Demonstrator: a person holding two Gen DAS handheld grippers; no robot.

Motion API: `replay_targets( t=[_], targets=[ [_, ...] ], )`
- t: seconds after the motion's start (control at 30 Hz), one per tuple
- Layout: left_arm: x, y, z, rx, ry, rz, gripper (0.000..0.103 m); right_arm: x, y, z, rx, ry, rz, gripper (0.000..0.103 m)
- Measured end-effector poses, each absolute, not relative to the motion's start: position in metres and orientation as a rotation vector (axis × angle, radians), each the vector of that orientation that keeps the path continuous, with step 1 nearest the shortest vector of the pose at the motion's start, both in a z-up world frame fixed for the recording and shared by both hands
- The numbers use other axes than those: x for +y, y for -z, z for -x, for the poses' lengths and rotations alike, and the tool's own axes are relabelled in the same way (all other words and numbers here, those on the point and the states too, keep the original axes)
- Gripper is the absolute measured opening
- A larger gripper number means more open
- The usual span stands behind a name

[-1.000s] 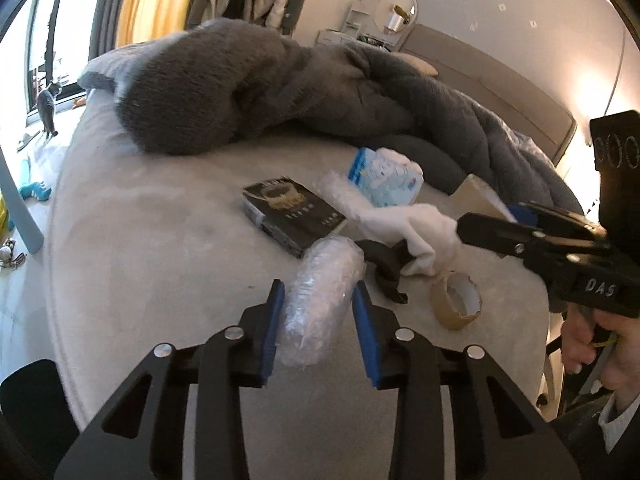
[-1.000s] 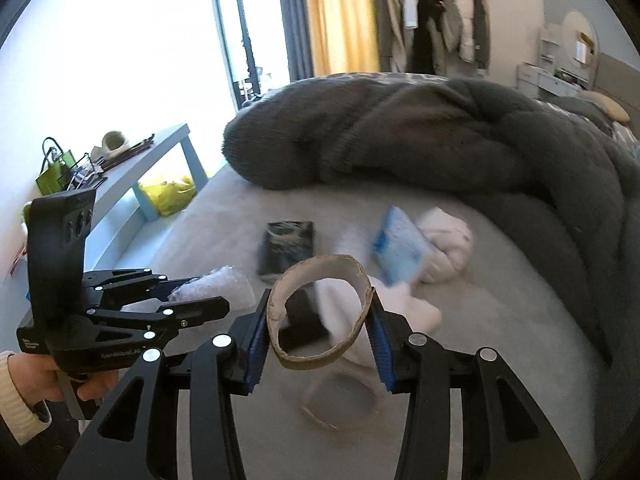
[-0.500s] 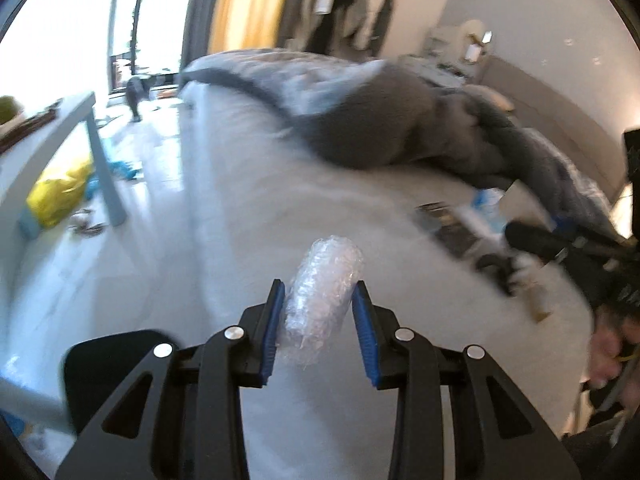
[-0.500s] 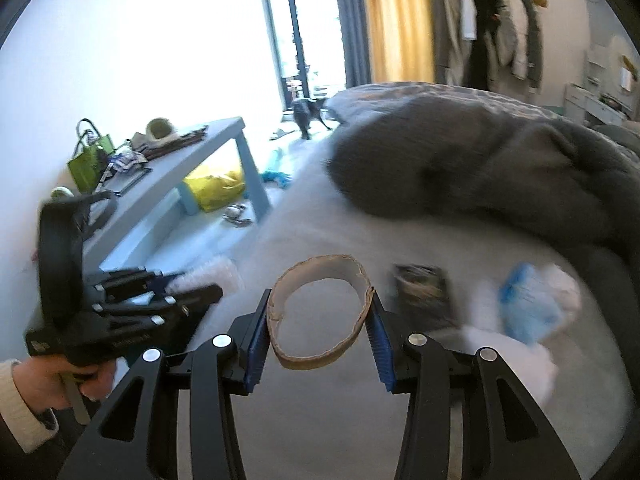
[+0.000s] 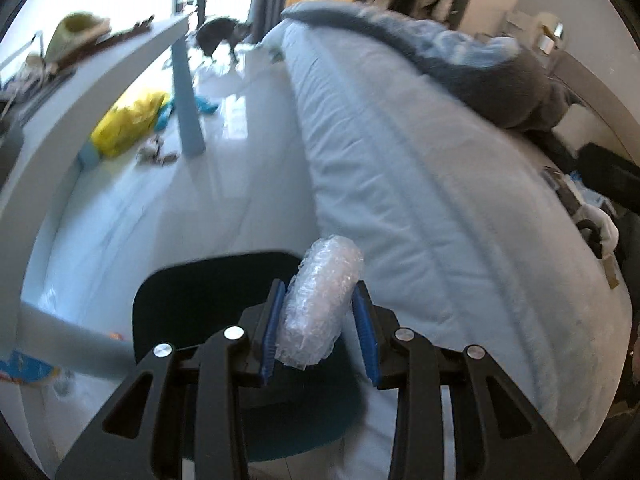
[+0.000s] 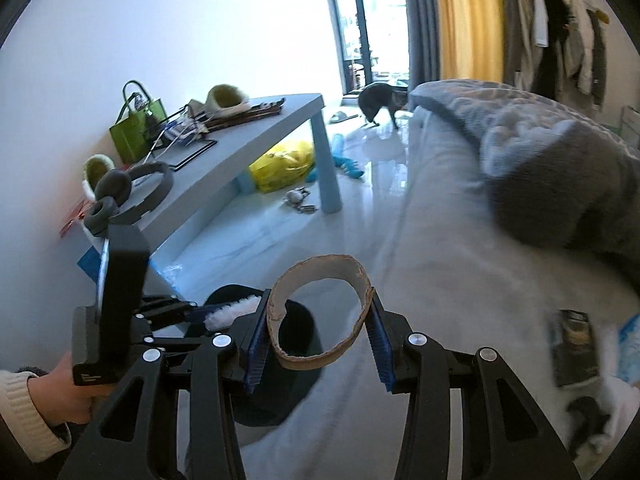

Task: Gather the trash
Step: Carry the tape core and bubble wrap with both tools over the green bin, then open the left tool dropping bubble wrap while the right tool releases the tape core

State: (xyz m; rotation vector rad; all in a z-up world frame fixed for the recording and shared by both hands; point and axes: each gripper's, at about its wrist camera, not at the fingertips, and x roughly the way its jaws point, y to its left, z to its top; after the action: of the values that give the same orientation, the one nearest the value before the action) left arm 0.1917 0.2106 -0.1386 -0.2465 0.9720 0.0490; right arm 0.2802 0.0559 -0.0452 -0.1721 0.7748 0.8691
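My left gripper (image 5: pixel 318 330) is shut on a roll of clear bubble wrap (image 5: pixel 322 300), held over a dark round bin (image 5: pixel 208 300) on the floor beside the bed. My right gripper (image 6: pixel 318 330) is shut on an empty cardboard tape ring (image 6: pixel 320 314), squeezed to an oval. Through the ring and below it, the right wrist view shows the same dark bin (image 6: pixel 276 384). The left gripper (image 6: pixel 188 312) with its bubble wrap (image 6: pixel 230 312) appears at the lower left of that view, held by a hand (image 6: pixel 60 384) in a cream sleeve.
The pale bed (image 5: pixel 460 220) with a grey blanket (image 6: pixel 560 184) fills the right. A black box (image 6: pixel 574 346), white cloth and a blue packet lie on it. A light blue table (image 6: pixel 256 136) with clutter stands left, a yellow bag (image 6: pixel 284 164) beneath. A cat (image 6: pixel 380 102) stands by the window.
Both grippers have swung left off the bed top toward the floor, each keeping its load. The dark bin has come into view under them; the bed's clutter has slid to the right edge.
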Motion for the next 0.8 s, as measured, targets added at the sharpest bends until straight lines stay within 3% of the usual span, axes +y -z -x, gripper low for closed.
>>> replay_targets(
  t=[0.6, 0.8],
  targets=[
    [0.272, 0.22, -0.162, 1.284, -0.126, 0.328, 0.039, 0.148, 0.083, -0.261, 0.924, -0.964, 0.216, 0.045],
    [0.28, 0.225, -0.146, 1.309, -0.118, 0.322, 0.057, 0.172, 0.107, -0.262, 1.004, -0.971, 0.227, 0.045]
  ],
)
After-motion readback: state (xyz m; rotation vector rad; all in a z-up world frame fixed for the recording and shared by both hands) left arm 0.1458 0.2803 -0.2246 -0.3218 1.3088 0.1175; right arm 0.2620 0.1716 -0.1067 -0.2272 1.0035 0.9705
